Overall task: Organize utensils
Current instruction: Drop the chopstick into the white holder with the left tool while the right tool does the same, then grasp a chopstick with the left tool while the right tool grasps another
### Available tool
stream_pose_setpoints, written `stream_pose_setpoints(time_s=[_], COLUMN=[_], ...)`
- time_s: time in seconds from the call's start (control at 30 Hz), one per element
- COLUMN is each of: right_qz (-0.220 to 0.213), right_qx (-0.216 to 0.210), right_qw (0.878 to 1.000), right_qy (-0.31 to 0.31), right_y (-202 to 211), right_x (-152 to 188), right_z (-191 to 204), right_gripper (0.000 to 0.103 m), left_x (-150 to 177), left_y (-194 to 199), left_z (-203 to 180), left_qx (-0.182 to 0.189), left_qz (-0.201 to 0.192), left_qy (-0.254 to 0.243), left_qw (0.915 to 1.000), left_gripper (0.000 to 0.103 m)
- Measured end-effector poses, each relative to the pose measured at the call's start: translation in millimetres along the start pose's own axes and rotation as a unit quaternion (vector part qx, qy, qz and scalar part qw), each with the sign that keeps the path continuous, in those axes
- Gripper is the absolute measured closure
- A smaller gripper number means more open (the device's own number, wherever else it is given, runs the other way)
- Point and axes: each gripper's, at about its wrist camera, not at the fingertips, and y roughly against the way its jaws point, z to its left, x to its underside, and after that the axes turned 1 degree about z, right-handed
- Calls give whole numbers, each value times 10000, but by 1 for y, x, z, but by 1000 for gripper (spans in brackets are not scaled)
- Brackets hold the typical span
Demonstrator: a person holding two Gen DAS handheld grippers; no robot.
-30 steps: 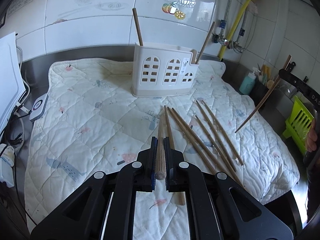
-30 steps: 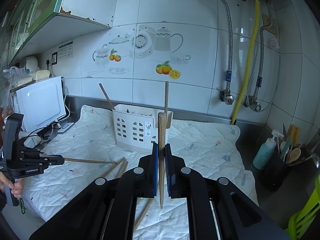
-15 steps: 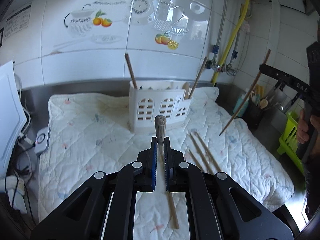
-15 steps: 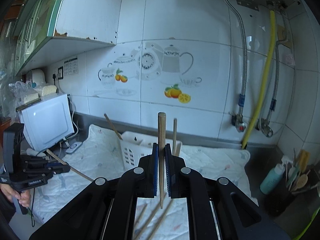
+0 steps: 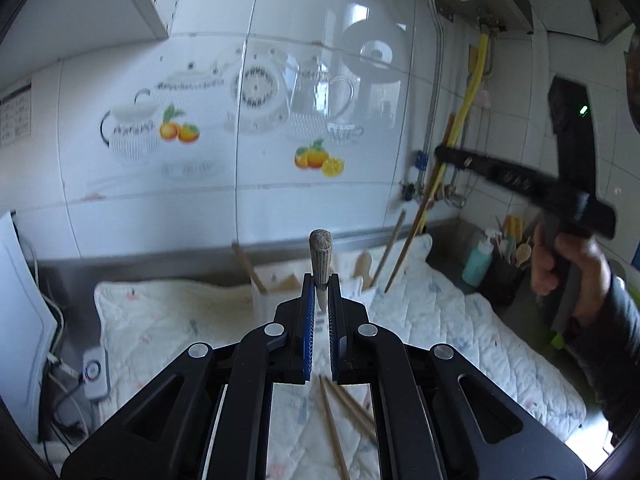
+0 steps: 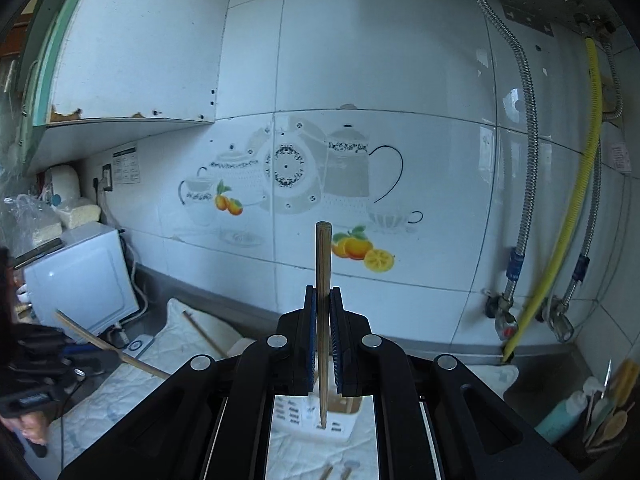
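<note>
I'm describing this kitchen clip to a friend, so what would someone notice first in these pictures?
Probably the wooden chopstick standing upright in the right gripper, dead centre against the tiled wall with its teapot and orange decal. Next, the left gripper clamps another chopstick, butt end toward the camera, above the white utensil holder on the quilted mat.

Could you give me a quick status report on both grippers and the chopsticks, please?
Left gripper shut on chopstick. Right gripper shut on second chopstick, above the white holder. Nothing blocking.
</note>
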Motion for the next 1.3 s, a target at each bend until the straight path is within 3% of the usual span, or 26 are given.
stream_pose_setpoints(time_s=[0.23,0.53,0.77,0.9,0.93,1.03,1.2,1.27,1.3], right_qz=[140,369,240,212,229,232,499,649,707], right_qx=[144,115,137,107,100,78,-73,-2,63], right_qw=[9997,9988,9993,9994,9994,9994,9978,9972,9969], right_qy=[-161,-300,-265,-249,-238,-257,-439,-363,-338], right_y=[-50,-75,-44,-13,-6,21,57,69,73], right_x=[5,23,26,39,43,62,107,131,142], right_z=[-11,-21,-22,-19,-17,-11,-1,9,12], right_gripper=[96,95,92,80,77,76,72,71,71], left_x=[-32,-28,-25,-26,-26,-25,-10,2,11], left_y=[-20,-69,-79,-71,-68,-55,-23,-11,-5], left_z=[7,24,22,17,16,13,8,4,2], left_qx=[-238,-428,-416,-410,-420,-456,-400,-400,-412], left_qz=[-120,413,448,395,374,259,121,118,140], left_qy=[-104,-57,-1,16,18,10,98,108,108], left_qw=[9996,9982,9981,9984,9984,9986,9991,9991,9990], left_gripper=[98,98,95,92,87,79,77,64,64])
